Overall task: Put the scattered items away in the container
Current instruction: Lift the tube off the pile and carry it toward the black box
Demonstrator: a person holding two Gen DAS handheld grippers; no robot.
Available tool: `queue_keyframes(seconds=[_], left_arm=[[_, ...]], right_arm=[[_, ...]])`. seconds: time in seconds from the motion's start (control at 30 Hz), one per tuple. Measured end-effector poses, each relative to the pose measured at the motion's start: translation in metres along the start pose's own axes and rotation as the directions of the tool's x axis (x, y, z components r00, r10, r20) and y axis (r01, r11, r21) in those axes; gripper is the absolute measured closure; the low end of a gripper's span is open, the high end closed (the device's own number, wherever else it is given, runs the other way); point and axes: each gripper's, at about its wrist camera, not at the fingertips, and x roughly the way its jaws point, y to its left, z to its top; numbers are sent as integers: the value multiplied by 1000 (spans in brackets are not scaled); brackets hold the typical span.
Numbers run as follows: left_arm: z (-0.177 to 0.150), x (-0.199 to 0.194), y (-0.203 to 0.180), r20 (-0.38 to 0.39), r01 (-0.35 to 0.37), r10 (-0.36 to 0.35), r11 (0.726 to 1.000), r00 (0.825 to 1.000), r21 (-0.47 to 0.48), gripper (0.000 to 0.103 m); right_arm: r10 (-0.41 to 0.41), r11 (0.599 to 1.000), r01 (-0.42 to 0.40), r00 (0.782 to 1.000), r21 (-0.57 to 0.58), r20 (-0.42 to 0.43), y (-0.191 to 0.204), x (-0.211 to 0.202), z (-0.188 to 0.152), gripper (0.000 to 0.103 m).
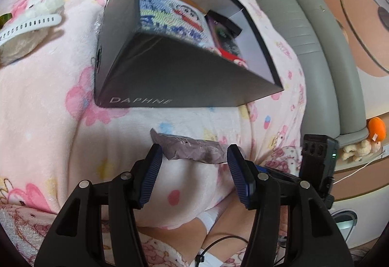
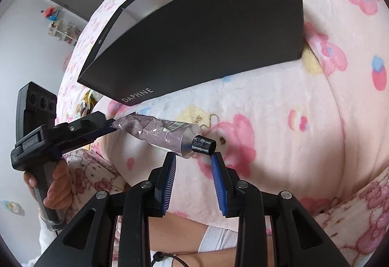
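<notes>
Progress check on the tidy-up: I'd call it partway done. The bed (image 1: pixel 48 121) with the pink cartoon blanket is the whole work area, and the black shoebox (image 1: pixel 170 77) sits open in the middle of it as the container. It's already got stuff in it: a knitted cartoon pouch (image 1: pixel 170 18), something dark next to that, and a bit of red at the near edge that I can't make out.

Still out on the blanket are a fluffy plush toy (image 1: pixel 36 9) well off to one side of the box, a white perforated strap (image 1: pixel 29 24) lying across it, and the current job, a crumpled mauve tube (image 2: pixel 158 130) lying just in front of the box.

Left tool (image 1: pixel 194 149) is spread wide with the tube's flat crimped end right at its tips, not squeezing as far as I can see. Right tool (image 2: pixel 193 156) is partly spread around the black cap end, pads either side but not pinching.

There's also a small gold wrapper (image 2: pixel 87 99) poking out near the box corner — so I'd guess at least three or four things to go.
</notes>
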Motion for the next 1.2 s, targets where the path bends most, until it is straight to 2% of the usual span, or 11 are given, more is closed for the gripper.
queue_keyframes(seconds=[0.07, 0.13, 0.2, 0.27, 0.47, 0.6, 0.7, 0.8, 0.87, 0.93, 1.2], left_arm=[[2, -1, -1, 5, 31, -31, 1000, 1000, 6, 47], [4, 2, -4, -3, 68, -68, 998, 998, 12, 47], [7, 6, -9, 12, 15, -16, 1000, 1000, 24, 47], [10, 9, -8, 32, -51, 51, 999, 998, 10, 47], [17, 5, 0, 114, -143, 147, 989, 983, -47, 47], [23, 20, 5, 102, -197, 204, 978, 974, -73, 47], [28, 28, 11, 102, -212, 225, 970, 969, -119, 47], [31, 36, 20, 85, -230, 246, 959, 966, -163, 47], [32, 43, 24, 54, -264, 276, 951, 960, -162, 45], [32, 43, 24, 49, -260, 271, 953, 961, -157, 46], [25, 43, 26, 8, -311, 315, 941, 949, -132, 49]], right_arm=[[14, 1000, -14, 1000, 8, -1, -2, -1, 2, 75], [73, 997, -73, 997, 12, -10, -1, 0, 2, 76], [94, 996, -94, 995, 11, -17, 1, 3, 3, 76], [59, 998, -59, 998, 14, 0, 0, 4, 3, 76], [18, 987, -29, 997, 156, 70, -27, -2, 13, 74], [-32, 982, 8, 992, 191, 121, -33, 1, 33, 69], [-68, 973, 31, 985, 227, 156, -40, 7, 42, 69], [-56, 964, 12, 986, 266, 159, -50, 18, 45, 69], [-29, 958, -18, 987, 288, 158, -56, 26, 44, 69], [-8, 950, -44, 986, 310, 165, -62, 30, 44, 69], [-14, 958, -20, 993, 285, 119, -58, 26, 23, 69]])
